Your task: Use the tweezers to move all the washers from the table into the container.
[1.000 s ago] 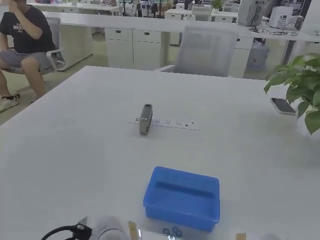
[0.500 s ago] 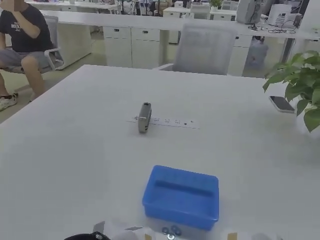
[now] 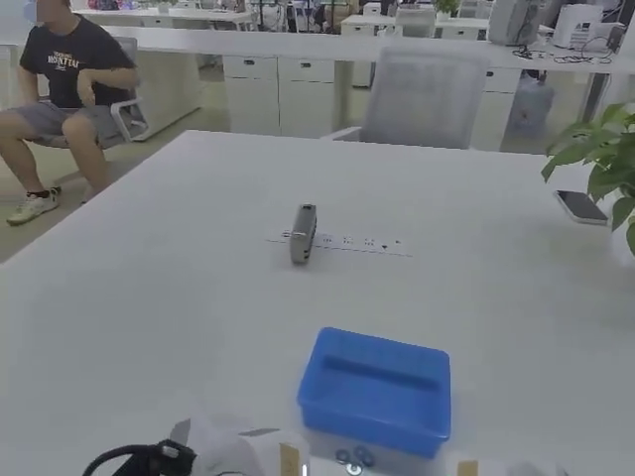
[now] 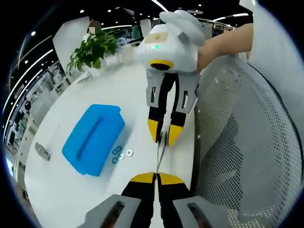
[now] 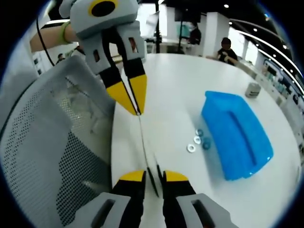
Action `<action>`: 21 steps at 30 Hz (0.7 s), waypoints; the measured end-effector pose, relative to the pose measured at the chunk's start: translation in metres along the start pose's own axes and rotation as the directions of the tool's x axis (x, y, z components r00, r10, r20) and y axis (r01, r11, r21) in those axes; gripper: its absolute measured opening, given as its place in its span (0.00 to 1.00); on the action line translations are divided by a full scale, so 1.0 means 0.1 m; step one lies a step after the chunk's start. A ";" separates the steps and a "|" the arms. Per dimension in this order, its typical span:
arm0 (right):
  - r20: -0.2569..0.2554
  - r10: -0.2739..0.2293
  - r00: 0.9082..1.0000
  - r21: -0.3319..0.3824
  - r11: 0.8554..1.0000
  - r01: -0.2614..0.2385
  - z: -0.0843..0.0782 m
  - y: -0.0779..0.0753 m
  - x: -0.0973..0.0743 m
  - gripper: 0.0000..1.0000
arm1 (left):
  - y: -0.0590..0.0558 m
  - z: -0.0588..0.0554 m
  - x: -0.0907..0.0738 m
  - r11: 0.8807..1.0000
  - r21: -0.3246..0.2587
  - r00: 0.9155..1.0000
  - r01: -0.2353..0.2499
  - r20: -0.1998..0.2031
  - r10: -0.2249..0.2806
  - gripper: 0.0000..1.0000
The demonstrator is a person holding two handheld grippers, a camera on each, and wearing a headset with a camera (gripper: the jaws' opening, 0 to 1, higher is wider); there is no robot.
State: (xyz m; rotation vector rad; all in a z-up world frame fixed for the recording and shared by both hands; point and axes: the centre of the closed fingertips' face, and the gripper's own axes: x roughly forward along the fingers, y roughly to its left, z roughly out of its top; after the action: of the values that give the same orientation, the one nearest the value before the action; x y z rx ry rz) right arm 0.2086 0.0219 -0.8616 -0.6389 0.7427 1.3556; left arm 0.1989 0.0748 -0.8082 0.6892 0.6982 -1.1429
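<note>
Thin metal tweezers (image 5: 143,137) span gap between two grippers, near table's edge. Left gripper (image 4: 155,176) pinched tight on one end. Right gripper (image 5: 154,176) clamped on other, wider end, jaws narrowly parted with tweezers' arms between. Washers (image 5: 197,140), blue and silvery, clustered on white table (image 3: 149,297), just beside blue container (image 3: 377,387), on its near side. Grey mesh chair back (image 4: 237,142) beside grippers. Farther off: small grey device (image 3: 304,234), phone (image 3: 581,206), plant (image 3: 605,149), seated person (image 3: 74,89).

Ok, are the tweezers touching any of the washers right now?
Apart. The right gripper view shows the tweezers held between the left gripper and right gripper, with bare table between them and the washers beside the blue container.
</note>
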 end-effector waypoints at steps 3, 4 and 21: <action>0.016 -0.002 1.000 -0.018 1.000 0.002 0.05 -0.01 0.01 0.09 | 0.02 0.12 -0.09 1.000 -0.015 0.999 -0.002 0.047 0.003 0.00; 0.023 0.000 1.000 -0.018 1.000 0.000 0.07 -0.01 0.01 0.08 | 0.02 0.15 -0.12 1.000 -0.015 0.998 -0.001 0.056 0.002 0.00; 0.094 0.002 0.996 -0.015 1.000 0.000 0.26 -0.05 0.04 0.08 | 0.01 0.45 -0.23 0.996 0.078 0.994 0.029 0.107 -0.038 0.00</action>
State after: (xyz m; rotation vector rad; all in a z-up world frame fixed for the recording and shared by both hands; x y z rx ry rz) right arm 0.2167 0.0440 -0.8485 -0.5827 0.6575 1.3837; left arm 0.2003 0.0529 -0.7632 0.6773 0.5786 -1.2336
